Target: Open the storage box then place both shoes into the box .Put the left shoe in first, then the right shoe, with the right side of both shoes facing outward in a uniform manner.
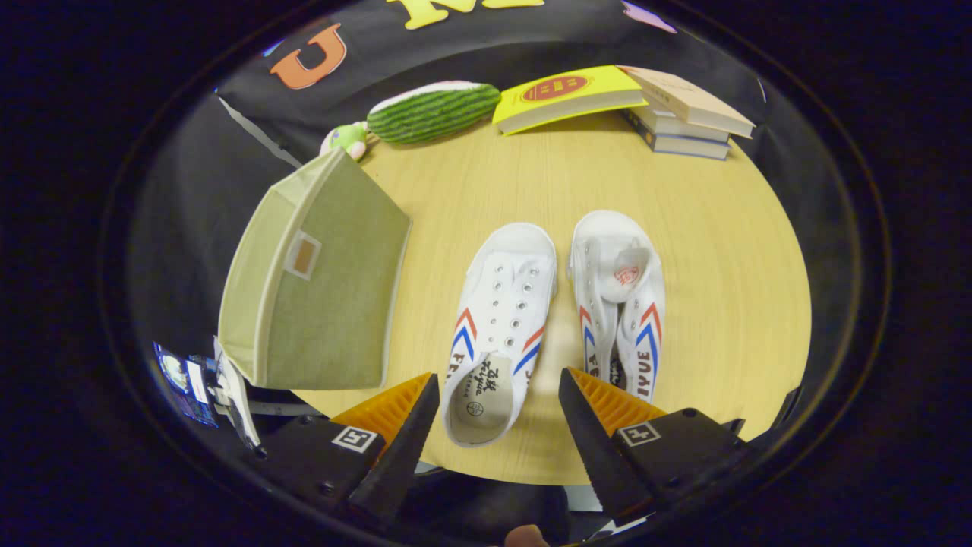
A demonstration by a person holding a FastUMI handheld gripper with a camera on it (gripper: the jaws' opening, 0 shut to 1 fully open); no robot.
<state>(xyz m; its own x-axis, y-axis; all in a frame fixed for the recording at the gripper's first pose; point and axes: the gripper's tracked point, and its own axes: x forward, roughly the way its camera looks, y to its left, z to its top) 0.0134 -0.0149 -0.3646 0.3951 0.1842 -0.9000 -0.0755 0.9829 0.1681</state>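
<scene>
Hovering above the table (706, 251), the gripper (497, 403) has its fingers spread wide and empty, the heel of the near shoe (501, 319) between them and the other shoe (619, 296) just beside. The storage box (319, 296) sits closed, off to the left. I'd swing left first and catch the lid's edge squarely.

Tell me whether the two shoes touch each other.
Apart. The gripper view shows a strip of bare table between the left shoe and the right shoe along their whole length. The open gripper hovers over the left shoe's heel.
</scene>
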